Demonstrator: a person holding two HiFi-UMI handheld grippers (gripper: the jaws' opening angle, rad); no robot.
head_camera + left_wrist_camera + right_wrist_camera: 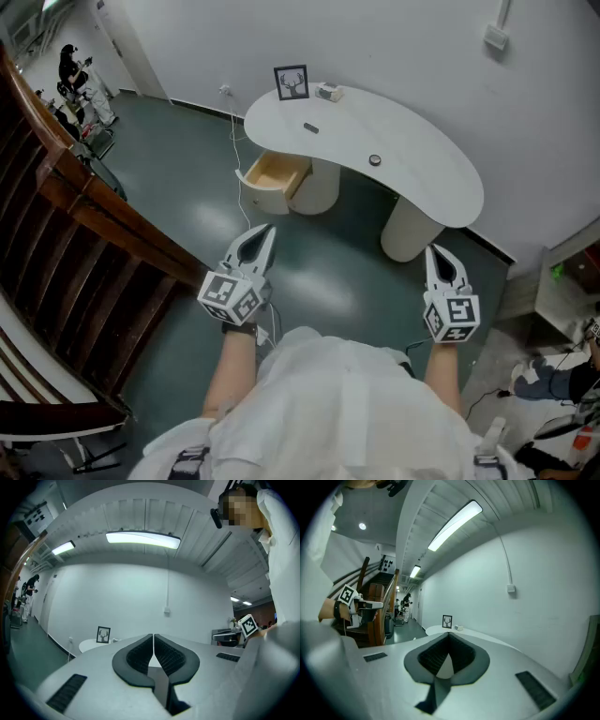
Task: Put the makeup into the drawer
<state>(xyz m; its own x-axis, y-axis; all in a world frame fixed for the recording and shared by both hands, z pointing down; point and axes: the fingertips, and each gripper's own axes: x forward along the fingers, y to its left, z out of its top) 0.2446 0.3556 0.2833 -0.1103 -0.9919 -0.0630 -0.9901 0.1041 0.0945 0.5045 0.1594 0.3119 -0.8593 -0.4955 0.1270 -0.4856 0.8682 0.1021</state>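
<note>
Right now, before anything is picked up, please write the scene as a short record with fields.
desk: white, curved
drawer: open, wooden inside
on desk: framed picture, small white item beside it, small dark item, small round item
left tongs: shut, empty, away from desk
right tongs: shut, empty, away from desk

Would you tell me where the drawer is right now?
In the head view, the drawer stands open under the left end of the white table, below the framed picture.
</note>
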